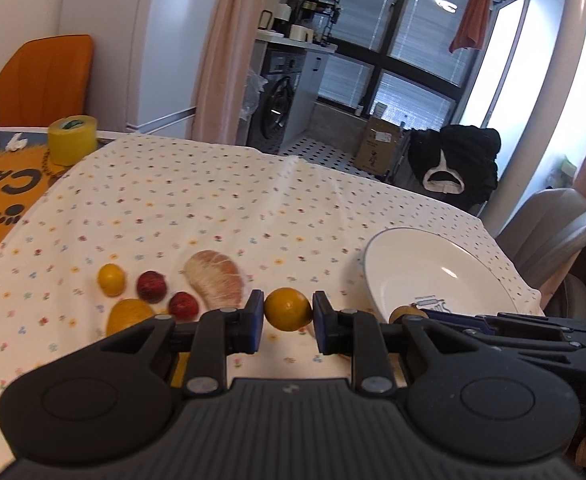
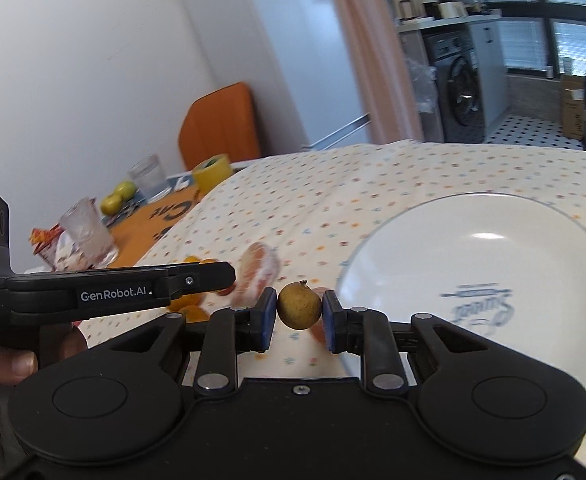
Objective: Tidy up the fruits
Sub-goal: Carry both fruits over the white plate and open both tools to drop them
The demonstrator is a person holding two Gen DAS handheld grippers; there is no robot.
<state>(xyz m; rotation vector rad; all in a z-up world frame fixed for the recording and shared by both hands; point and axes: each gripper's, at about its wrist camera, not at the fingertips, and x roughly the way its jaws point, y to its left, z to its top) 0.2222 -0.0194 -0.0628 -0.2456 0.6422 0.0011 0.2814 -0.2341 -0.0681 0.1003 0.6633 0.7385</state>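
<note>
Two hand-held grippers each carry one small fruit above a floral tablecloth (image 1: 213, 184), and a white plate (image 1: 473, 256) serves as the landmark. Far left of the plate, beyond the cloth's edge, a yellow tape roll (image 1: 72, 140) stands on an orange mat (image 1: 1, 184). Nearer, still left of the plate, loose fruit lies on the cloth: a small yellow fruit (image 1: 111, 279), two red fruits (image 1: 151, 287), a larger yellow fruit (image 1: 129, 314) partly hidden by the gripper body, and a peeled pomelo segment (image 1: 219, 280). Just left of the plate, the left gripper (image 1: 288, 316) is clamped on a round orange fruit (image 1: 288, 309), pinched between its blue pads (image 1: 256, 318) and lifted off the cloth. At the plate's near left rim, the right gripper (image 2: 300, 314) grasps a brownish-yellow longan (image 2: 300, 306) between its pads (image 2: 268, 316); whether it sits over the rim or just outside cannot be told. A thumb (image 2: 9, 364) shows at the lower left of the right wrist view.
</note>
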